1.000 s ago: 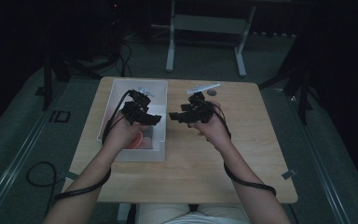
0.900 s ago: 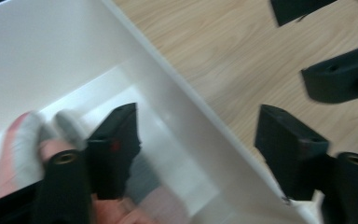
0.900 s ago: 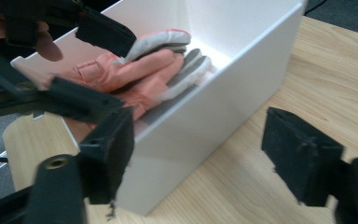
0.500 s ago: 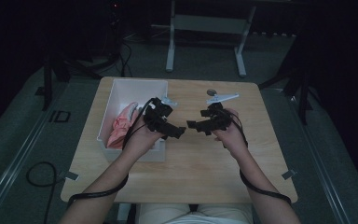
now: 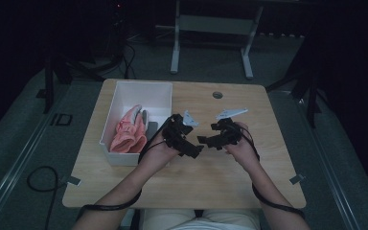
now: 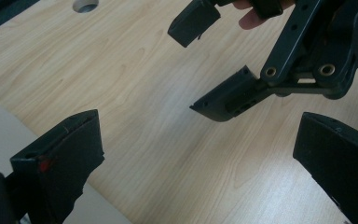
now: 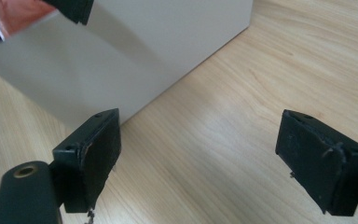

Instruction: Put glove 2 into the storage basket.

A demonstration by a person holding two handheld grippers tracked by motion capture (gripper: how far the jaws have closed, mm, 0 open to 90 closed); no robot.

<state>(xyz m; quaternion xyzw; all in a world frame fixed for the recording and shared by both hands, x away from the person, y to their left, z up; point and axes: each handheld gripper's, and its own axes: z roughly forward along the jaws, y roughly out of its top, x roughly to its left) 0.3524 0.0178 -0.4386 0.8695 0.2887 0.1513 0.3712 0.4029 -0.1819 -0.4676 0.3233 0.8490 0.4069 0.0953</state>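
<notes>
A: High view. The left gripper (image 5: 195,149) and right gripper (image 5: 206,142) are held nose to nose above the wooden table (image 5: 230,167), just right of the white bin (image 5: 146,91). A pink glove (image 5: 129,130) is seen lying inside the bin, toward its near half, apart from both grippers. Grey plates are seen on top of both grippers.

B: Jaw state?

A: Hard to read from above. Nothing is seen carried by either one.

B: Left gripper view?

A: The left gripper (image 6: 200,154) is seen with its jaws spread wide, bare table (image 6: 144,116) between them, nothing gripped. They have just been opening. The right gripper (image 6: 205,70) is seen ahead at top right, also gaping, with a fingertip of the person's hand behind it. A curved white edge of the bin (image 6: 0,130) is seen at lower left, and the table's round hole (image 6: 86,5) at top left.

B: Right gripper view?

A: The right gripper (image 7: 205,158) is seen wide open over wood grain, nothing between the pads; its jaws have just been opening too. The bin wall (image 7: 144,46) is seen just ahead, standing on the table (image 7: 242,116). A patch of the pink glove (image 7: 14,14) is seen at top left, beside a black jaw tip of the left gripper (image 7: 72,8).
</notes>
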